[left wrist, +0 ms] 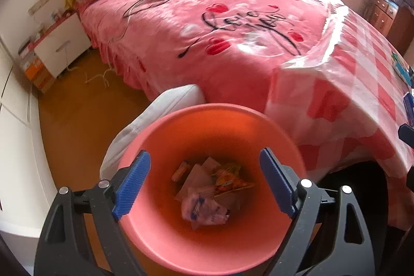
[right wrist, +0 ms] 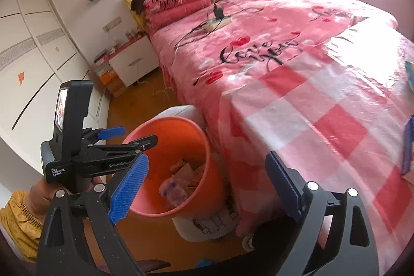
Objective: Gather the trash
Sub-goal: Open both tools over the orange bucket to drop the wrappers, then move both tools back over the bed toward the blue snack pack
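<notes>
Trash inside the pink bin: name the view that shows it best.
Left wrist view: it looks straight down into the bin, showing the wrappers at the bottom. The right wrist view sees them obliquely, partly hidden by the rim.

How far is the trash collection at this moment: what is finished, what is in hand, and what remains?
Done: several wrappers already lie at the bottom of the orange bin. In hand: nothing. The left gripper hovers open over the bin, and the right gripper is open too. Left: blue items at the edge of the checkered plastic sheet on the bed may be trash, but they are too cut off to tell.
</notes>
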Demonstrator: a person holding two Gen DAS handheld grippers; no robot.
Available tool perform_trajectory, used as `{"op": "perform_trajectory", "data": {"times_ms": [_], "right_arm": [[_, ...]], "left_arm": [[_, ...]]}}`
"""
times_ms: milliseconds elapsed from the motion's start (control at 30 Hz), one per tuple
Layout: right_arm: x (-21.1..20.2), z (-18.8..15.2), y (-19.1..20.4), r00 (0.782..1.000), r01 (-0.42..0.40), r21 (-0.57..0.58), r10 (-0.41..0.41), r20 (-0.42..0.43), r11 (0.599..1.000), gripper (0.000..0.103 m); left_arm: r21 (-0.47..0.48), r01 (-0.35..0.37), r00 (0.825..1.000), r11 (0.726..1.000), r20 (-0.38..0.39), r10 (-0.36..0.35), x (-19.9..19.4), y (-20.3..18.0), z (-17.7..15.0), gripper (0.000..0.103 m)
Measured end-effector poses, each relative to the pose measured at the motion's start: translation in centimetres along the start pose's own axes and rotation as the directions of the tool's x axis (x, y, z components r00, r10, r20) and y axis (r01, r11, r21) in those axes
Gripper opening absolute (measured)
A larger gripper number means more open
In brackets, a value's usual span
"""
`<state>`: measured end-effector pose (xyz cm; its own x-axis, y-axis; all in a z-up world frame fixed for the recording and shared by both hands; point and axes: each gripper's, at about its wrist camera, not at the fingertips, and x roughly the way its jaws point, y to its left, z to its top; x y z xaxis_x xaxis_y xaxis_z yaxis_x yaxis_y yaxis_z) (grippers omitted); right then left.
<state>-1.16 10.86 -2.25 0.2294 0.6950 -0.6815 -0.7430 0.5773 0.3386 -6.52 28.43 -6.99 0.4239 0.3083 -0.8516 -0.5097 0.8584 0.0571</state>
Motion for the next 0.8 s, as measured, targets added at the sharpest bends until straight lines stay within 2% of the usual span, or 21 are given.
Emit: {"op": "perform_trajectory", "data": {"times_ms": [333,433,800], "right_arm": [[-2.8,-0.8,-0.9,0.995,0.047,-0.032,-0.044,0.09,0.998,0.091],[-3.6,-1.0,-1.5,0.993,0.051,-0.012,-0.049,0.111,0.999,0.094],[-7.2,-1.6,-5.4,0.978,0.069,0.093,-0.086,0.191,0.993,0.094]], "left_arm": [[0.106,-0.006,0.998,0.994,0.059,0.0,-1.5,-5.3,2.0,0.087],[0.137,-0.005,0.997,0.991,0.079,-0.005,-2.1,-6.9,2.5,0.087],[0.243,-0.017,0.99,0.97,0.143,-0.019,-3.9,-12.4,4.1,0.088]]}}
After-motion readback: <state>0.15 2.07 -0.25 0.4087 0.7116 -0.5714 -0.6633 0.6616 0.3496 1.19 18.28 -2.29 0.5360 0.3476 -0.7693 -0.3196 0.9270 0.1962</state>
